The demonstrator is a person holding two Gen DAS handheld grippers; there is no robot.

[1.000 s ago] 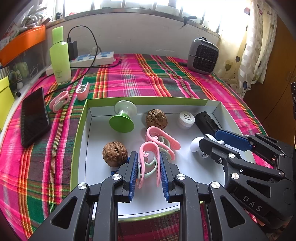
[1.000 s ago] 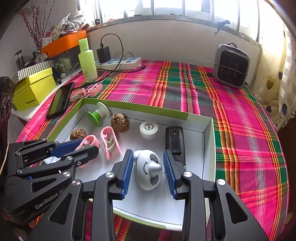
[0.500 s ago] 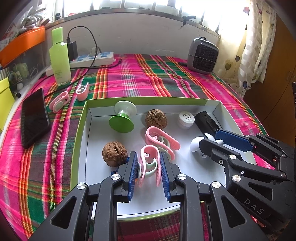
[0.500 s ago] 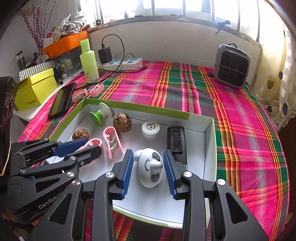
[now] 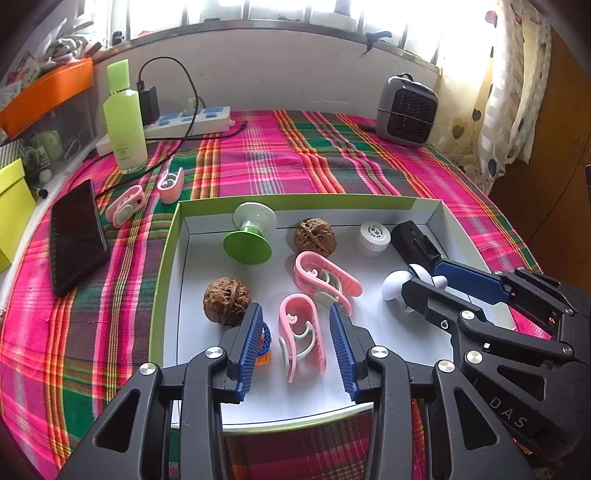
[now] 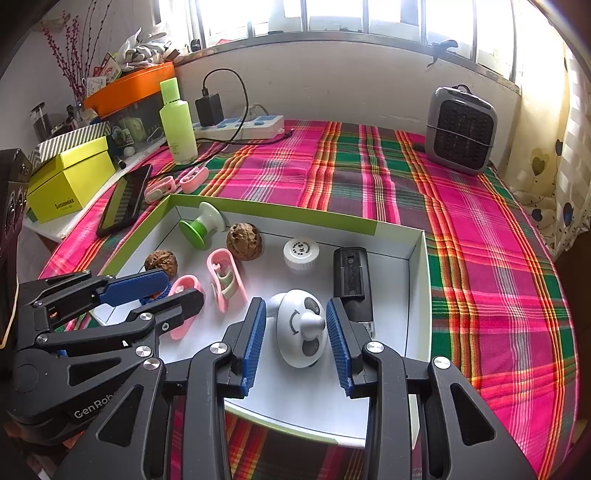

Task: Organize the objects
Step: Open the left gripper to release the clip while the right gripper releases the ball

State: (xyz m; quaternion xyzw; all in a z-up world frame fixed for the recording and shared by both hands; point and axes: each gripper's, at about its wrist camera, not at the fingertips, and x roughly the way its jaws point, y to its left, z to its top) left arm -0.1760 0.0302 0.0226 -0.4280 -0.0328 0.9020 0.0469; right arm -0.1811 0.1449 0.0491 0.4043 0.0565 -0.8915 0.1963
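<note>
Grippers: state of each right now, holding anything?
Left gripper: jaws opening, pink clip loose between them, not gripped.
Right gripper: jaws around the white panda toy; contact unclear.

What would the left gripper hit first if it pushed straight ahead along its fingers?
Likely the pink clip lying between the opening fingers of the left gripper; beyond it sits a second clip, though depth is hard to judge.

Bright barred window [image 6: 332, 18], pale wall [image 6: 351, 81], perhaps curtain [image 5: 509, 92].

L gripper [image 5: 297, 341] jaws are opening off the pink clip [image 5: 301, 334], which was pinched 1 s ago; clip now lies loose btwn the pads in the tray [image 5: 164, 266]
</note>
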